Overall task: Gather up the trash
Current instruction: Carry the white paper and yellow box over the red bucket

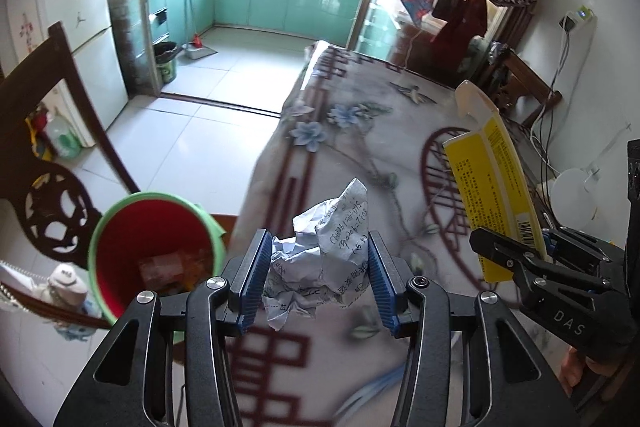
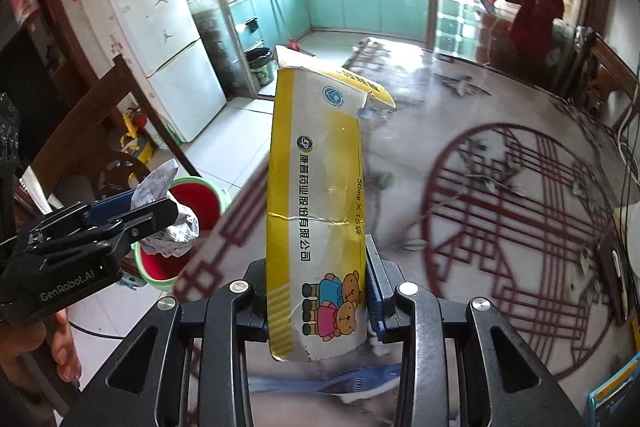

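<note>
A crumpled ball of white paper [image 1: 320, 255] with handwriting is clamped between the blue pads of my left gripper [image 1: 318, 275], above the table's left edge. The same paper [image 2: 172, 223] and left gripper [image 2: 160, 215] show at the left of the right wrist view. My right gripper [image 2: 316, 291] is shut on a flattened yellow and white medicine box [image 2: 316, 195] with cartoon bears, held upright. That box [image 1: 492, 187] and the right gripper [image 1: 516, 251] appear at the right of the left wrist view. A red bin with a green rim [image 1: 156, 247] stands on the floor, lower left of the paper; it holds some scraps.
The table [image 1: 360, 123] wears a glossy flower and red lattice cloth. A dark wooden chair [image 1: 48, 163] stands left of the bin. A white fridge [image 2: 160, 39], a kitchen doorway and a second dark bin [image 1: 166, 61] lie beyond. Cables [image 1: 560, 95] hang at the right wall.
</note>
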Tool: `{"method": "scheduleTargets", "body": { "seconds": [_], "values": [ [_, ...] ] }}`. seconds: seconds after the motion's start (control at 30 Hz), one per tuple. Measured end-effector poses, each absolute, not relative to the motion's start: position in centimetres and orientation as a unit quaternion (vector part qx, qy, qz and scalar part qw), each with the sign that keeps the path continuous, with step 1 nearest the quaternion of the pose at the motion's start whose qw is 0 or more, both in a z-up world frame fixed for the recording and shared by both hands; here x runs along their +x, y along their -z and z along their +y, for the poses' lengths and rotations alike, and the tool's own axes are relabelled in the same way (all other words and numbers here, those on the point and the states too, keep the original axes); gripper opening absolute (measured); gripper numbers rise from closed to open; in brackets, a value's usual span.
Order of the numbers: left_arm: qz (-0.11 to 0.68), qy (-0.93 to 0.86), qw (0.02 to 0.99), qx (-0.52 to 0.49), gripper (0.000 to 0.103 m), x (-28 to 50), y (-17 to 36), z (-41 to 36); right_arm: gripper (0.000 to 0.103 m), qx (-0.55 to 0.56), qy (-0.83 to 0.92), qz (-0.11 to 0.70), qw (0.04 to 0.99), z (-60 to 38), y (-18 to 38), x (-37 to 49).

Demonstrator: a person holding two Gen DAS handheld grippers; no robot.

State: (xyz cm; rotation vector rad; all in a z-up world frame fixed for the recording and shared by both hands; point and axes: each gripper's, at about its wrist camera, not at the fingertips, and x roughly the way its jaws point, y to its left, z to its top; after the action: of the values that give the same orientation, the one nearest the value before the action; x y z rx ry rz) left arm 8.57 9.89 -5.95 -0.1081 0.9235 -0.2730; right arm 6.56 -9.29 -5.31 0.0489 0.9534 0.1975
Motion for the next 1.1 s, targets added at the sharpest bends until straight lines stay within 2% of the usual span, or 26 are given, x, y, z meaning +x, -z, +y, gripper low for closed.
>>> {"method": "scheduleTargets", "body": {
  "seconds": [1.1],
  "values": [
    [0.456, 0.092, 0.882, -0.072, 0.046, 10.6, 7.6, 24.6, 0.032, -0.013, -0.126, 0.46, 0.879, 7.1, 5.4, 9.4]
  ]
}}
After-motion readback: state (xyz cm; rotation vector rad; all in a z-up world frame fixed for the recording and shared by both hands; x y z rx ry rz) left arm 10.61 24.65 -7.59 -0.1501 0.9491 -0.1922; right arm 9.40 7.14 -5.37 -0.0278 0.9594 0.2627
